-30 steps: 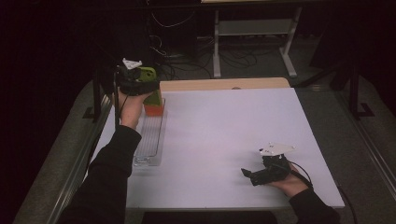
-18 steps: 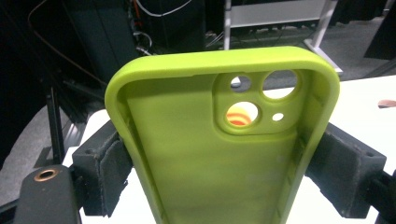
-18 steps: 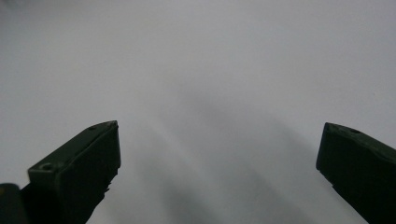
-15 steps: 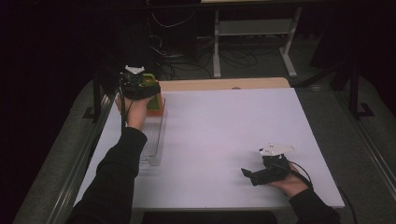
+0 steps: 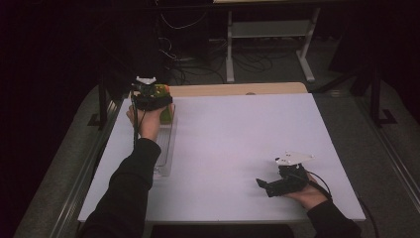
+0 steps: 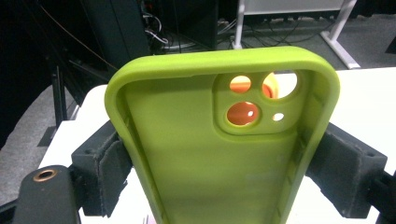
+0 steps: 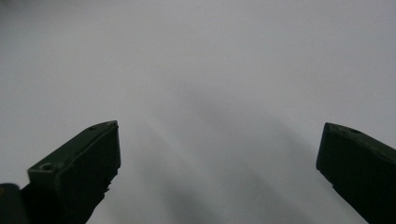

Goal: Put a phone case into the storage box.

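- The lime-green phone case [image 6: 219, 149] stands clamped between the two black jaws of the left claw [image 6: 219, 163], its hollow inner side facing that claw's camera and its camera cut-outs near the top right corner.
- Through those cut-outs something orange [image 6: 243, 113] shows behind the case; what it is cannot be told.
- In the high view the left claw [image 5: 151, 99] is held up at the far left corner of the counter [image 5: 237, 134], and the green of the case [image 5: 165, 113] peeks out just beside and below it.
- Under the left forearm a clear plastic tray [image 5: 163, 148] lies along the left edge of the counter, its long side running from near to far.
- The left hand [image 5: 144, 121] grips the claw from below, and a dark sleeve [image 5: 126, 193] covers the arm down to the bottom edge.
- The right claw [image 5: 270, 186] rests low on the near right part of the counter, well apart from the case, held by the right hand [image 5: 307, 195].
- In the right gripper view its jaws stand spread wide, with bare white counter [image 7: 210, 93] between them.
- Beyond the counter's far edge lie dark floor, cables and a white metal frame [image 5: 270, 34].
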`<state>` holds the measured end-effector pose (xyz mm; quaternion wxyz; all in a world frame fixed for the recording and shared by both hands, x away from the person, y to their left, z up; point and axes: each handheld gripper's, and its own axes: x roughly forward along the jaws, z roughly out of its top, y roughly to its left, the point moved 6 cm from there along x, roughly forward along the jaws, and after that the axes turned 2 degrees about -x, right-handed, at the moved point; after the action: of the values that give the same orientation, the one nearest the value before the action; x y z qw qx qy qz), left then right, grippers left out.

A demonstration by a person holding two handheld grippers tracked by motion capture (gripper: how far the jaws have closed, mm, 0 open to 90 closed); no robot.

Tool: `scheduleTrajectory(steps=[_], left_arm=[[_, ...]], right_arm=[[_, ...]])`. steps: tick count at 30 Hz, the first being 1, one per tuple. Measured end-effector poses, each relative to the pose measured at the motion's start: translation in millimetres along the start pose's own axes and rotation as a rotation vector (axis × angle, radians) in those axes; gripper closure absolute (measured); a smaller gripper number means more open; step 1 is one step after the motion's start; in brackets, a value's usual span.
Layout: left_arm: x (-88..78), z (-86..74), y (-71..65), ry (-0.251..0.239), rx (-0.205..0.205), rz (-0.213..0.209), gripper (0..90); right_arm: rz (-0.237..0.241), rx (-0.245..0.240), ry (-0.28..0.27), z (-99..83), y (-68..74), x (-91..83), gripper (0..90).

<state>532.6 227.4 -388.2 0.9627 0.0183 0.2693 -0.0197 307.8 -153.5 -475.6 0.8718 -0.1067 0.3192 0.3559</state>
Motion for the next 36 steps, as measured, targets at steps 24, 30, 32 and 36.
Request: scheduleTrajectory(steps=[24,30,32,36], left_arm=[[15.4,-18.3,-1.4,0.046,0.048,0.05,13.1],[17.0,-18.6,-0.1,0.045,0.037,0.041,9.3],[18.2,-19.4,-1.1,0.049,0.029,0.025,5.5],[18.4,-19.4,-1.2,0.047,0.02,0.022,1.3]], right_arm=[[0.0,-0.005,0.001,-0.2,0.0,0.3,0.0],[-0.001,-0.001,0.002,-0.2,0.3,0.1,0.0],[-0.001,-0.002,0.003,-0.2,0.5,0.2,0.0],[0.0,-0.001,0.002,-0.3,0.5,0.2,0.0]])
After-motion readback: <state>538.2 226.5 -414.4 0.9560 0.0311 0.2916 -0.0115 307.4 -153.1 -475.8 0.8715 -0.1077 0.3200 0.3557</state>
